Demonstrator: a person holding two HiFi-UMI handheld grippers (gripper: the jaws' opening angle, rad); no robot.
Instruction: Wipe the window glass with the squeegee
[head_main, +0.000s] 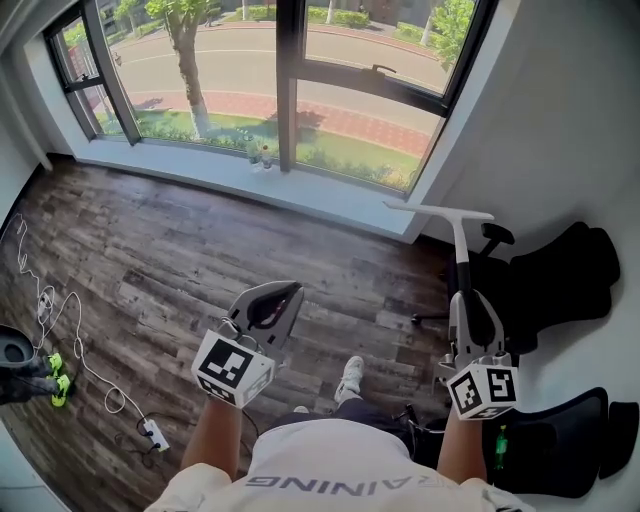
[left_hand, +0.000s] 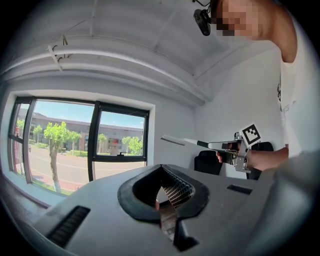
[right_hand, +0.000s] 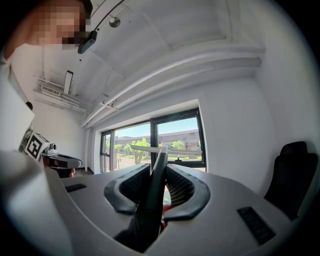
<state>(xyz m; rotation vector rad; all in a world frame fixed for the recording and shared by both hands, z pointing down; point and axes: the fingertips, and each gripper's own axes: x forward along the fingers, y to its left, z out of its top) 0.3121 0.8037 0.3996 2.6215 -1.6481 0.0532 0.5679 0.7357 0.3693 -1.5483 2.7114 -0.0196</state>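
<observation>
The squeegee (head_main: 460, 250) has a dark handle and a white T-shaped blade (head_main: 440, 212). My right gripper (head_main: 465, 295) is shut on its handle and holds it upright near the right wall, blade end toward the window glass (head_main: 360, 130) and well short of it. In the right gripper view the handle (right_hand: 155, 190) runs up between the jaws of the right gripper (right_hand: 159, 167). My left gripper (head_main: 290, 292) hovers over the wooden floor, shut with nothing in it, its jaws meeting at the tip (left_hand: 161, 170). The left gripper view also shows the squeegee (left_hand: 185, 142) to the right.
A black office chair (head_main: 560, 280) stands against the white wall at the right, with another black seat part (head_main: 570, 440) lower down. White cables and a power strip (head_main: 150, 432) lie on the floor at the left. A dark window frame post (head_main: 285, 85) divides the panes.
</observation>
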